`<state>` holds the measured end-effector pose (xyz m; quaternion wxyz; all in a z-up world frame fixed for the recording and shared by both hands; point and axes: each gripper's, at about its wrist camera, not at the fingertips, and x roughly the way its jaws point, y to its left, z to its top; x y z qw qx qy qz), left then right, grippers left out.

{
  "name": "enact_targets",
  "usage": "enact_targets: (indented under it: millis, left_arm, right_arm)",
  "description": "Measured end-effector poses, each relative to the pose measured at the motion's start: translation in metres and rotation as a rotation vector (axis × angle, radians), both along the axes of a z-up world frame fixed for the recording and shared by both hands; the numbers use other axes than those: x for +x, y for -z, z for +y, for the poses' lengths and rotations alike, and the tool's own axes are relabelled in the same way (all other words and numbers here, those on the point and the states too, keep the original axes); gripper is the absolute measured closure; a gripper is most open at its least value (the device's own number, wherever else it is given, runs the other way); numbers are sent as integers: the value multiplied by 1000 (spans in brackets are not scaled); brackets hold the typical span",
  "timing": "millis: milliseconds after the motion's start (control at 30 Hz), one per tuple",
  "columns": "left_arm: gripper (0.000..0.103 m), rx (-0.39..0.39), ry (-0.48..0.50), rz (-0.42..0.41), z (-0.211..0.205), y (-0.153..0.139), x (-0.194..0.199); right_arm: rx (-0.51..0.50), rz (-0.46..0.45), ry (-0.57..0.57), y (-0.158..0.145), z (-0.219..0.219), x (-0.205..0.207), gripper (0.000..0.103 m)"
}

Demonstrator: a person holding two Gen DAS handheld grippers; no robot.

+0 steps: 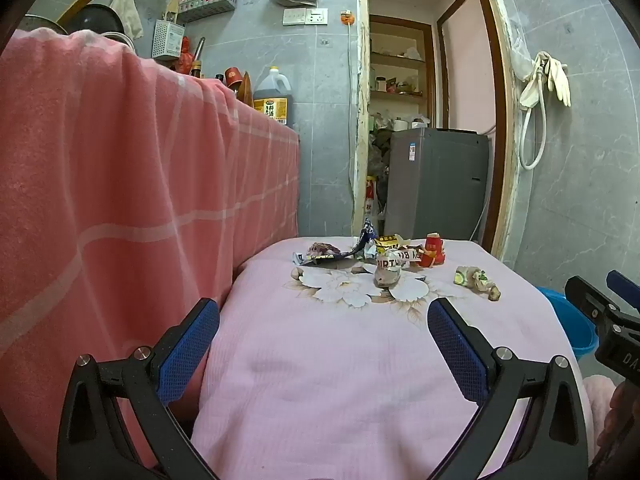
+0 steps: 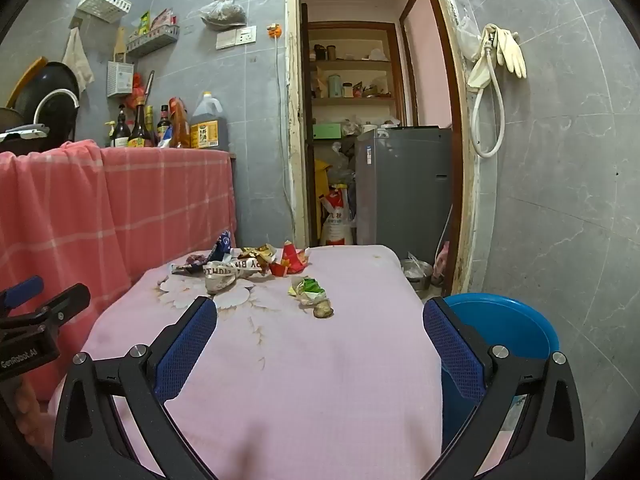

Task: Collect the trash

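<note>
Left gripper (image 1: 324,320) and right gripper (image 2: 320,316): jaws spread wide, holding nothing. Crumpled wrappers (image 2: 240,266) lie on the pink tablecloth (image 2: 320,360), well beyond both.

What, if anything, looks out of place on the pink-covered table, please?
Crumpled wrappers, a crushed red paper cup and a green-and-white scrap lie scattered at the far end of the pink cloth. They look like litter, not table things. The blue tub beside the table looks empty.
</note>
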<state>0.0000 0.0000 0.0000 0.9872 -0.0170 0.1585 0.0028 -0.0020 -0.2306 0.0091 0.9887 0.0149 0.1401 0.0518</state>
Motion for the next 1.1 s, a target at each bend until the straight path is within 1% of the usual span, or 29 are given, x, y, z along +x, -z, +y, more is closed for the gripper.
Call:
enact_targets:
  millis: [1100]
  left_arm:
    - [1, 3, 6, -1, 0, 3, -1]
  right_arm:
    - [3, -8, 6, -2, -2, 0, 0]
